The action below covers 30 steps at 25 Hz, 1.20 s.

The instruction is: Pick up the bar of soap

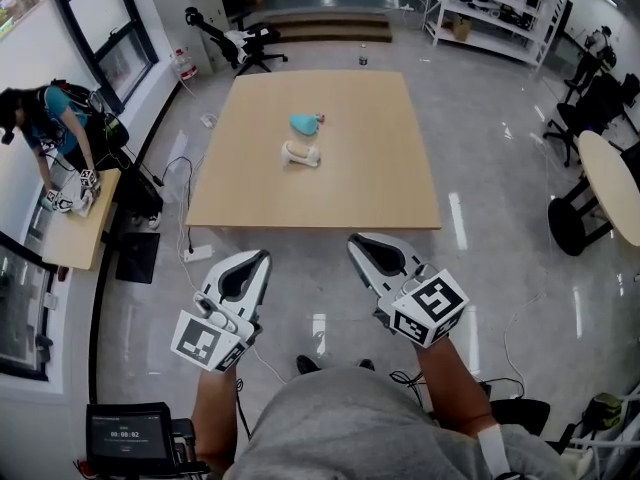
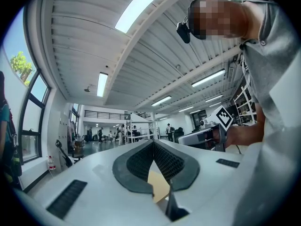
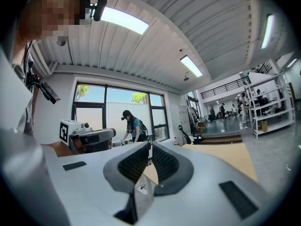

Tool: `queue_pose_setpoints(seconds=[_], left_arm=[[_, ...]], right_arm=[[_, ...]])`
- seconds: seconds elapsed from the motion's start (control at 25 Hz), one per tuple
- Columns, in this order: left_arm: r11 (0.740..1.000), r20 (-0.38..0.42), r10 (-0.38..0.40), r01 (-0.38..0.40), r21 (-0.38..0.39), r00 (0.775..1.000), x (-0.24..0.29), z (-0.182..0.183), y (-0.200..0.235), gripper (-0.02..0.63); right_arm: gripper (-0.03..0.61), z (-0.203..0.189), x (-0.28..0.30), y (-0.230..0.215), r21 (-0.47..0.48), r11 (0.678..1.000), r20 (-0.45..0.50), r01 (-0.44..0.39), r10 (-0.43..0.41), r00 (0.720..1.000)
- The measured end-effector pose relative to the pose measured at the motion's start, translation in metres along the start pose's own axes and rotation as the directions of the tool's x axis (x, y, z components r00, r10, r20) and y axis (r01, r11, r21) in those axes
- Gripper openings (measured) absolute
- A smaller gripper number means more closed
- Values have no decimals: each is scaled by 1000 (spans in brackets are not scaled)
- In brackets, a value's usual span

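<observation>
Plainly, square pale-wood table, teal rounded lump, white rounded block

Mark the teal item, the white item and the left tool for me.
teal item (image 1: pixel 305 123): head view, middle of its top.
white item (image 1: pixel 300 154): head view, its centre.
left tool (image 1: pixel 263 257): head view, its shut tips.

Materials and finish, as seen
Table top pale wood-look, matt, smooth; floor grey, high gloss, bright reflections; shells of left gripper and right gripper white plastic, smooth, faint sheen; pads dark, rubbery-looking, fine grid texture; marker cube faces matt black-on-white print; shirt grey cloth, soft matt; ceiling ribbed sheet, white, matt
</observation>
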<state>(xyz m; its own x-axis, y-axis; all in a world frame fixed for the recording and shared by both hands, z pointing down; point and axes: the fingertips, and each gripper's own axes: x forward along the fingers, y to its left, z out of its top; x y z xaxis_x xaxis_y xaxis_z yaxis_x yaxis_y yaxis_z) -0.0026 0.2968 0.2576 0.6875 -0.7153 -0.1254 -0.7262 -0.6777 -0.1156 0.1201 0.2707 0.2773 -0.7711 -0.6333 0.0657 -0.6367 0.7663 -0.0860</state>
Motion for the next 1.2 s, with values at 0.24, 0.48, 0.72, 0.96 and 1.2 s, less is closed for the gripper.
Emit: queue_pose_setpoints(seconds=[0.24, 0.48, 0.72, 0.96, 1.2], left_arm=[[1000, 6, 0, 0, 11, 1000, -6, -1, 11, 5], [1000, 13, -10, 10, -2, 1000, -10, -6, 14, 5], [999, 25, -15, 16, -50, 1000, -20, -20, 73, 5], [997, -13, 5, -6, -77, 1000, 11, -48, 115, 5], [996, -39, 54, -57, -74, 998, 62, -61, 156, 5]], right_arm=[[8, 1, 8, -7, -4, 1000, 14, 23, -23, 1000], [8, 4, 8, -6, -19, 999, 7, 45, -45, 999], [8, 3, 65, -1, -36, 998, -40, 58, -59, 997], [8, -7, 109, -39, -12, 999, -67, 39, -40, 997], [8, -7, 158, -93, 8, 1000, -82, -29, 30, 996]])
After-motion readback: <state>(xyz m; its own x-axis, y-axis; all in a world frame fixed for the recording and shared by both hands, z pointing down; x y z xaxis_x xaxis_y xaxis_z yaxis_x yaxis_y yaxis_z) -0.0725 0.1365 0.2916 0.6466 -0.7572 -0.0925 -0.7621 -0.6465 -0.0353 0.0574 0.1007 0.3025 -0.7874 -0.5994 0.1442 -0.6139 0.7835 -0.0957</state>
